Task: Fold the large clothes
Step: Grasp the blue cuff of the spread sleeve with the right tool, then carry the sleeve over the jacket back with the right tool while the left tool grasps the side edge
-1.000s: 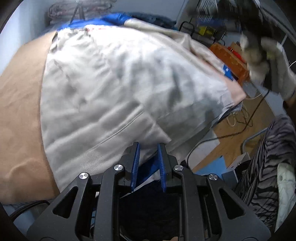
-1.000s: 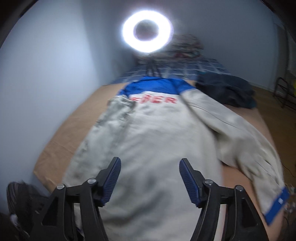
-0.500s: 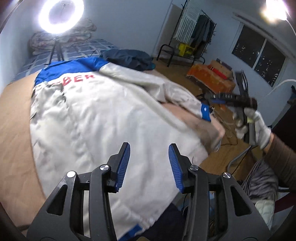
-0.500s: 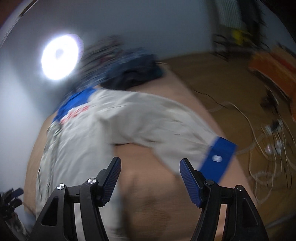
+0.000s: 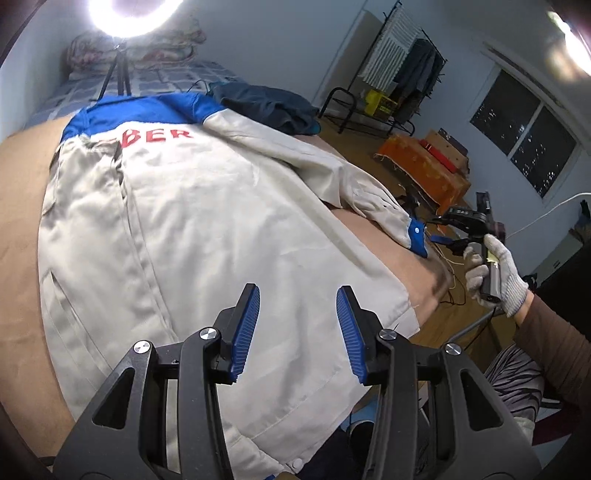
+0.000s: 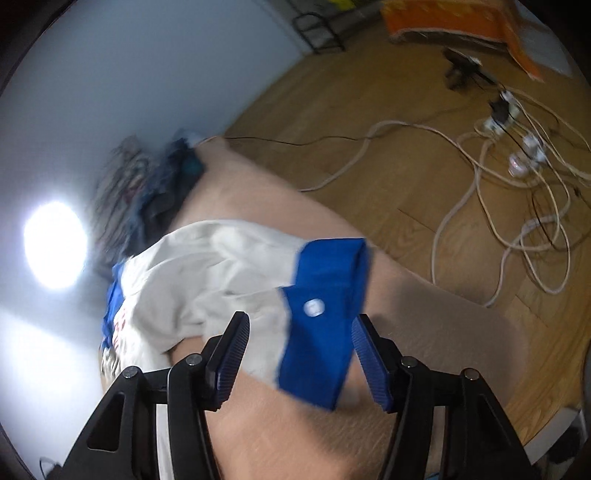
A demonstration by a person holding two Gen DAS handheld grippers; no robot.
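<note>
A cream jacket [image 5: 207, 221] with a blue yoke and red letters lies back up on the tan bed [image 5: 22, 184]. My left gripper [image 5: 296, 291] hovers open over its lower hem, nothing between the fingers. One sleeve [image 6: 221, 266] stretches toward the bed's right edge and ends in a blue cuff [image 6: 325, 288] with a white snap. My right gripper [image 6: 300, 319] points down at that cuff. Its jaws are closing with the cuff between them, the pads still apart from the cloth. In the left wrist view a gloved hand holds the right gripper [image 5: 439, 230] just beside the cuff [image 5: 417, 240].
A dark blue garment [image 5: 269, 107] lies at the bed's far end near a ring light [image 5: 136, 14]. Cables and power strips [image 6: 517, 184] sprawl on the wood floor past the bed's right edge. A clothes rack [image 5: 399, 74] and an orange cloth [image 5: 421, 166] stand farther off.
My left gripper let go of the jacket's hem, opened and drew back upward. My right gripper swung right and down, rolling, from over the jacket's back to the sleeve cuff.
</note>
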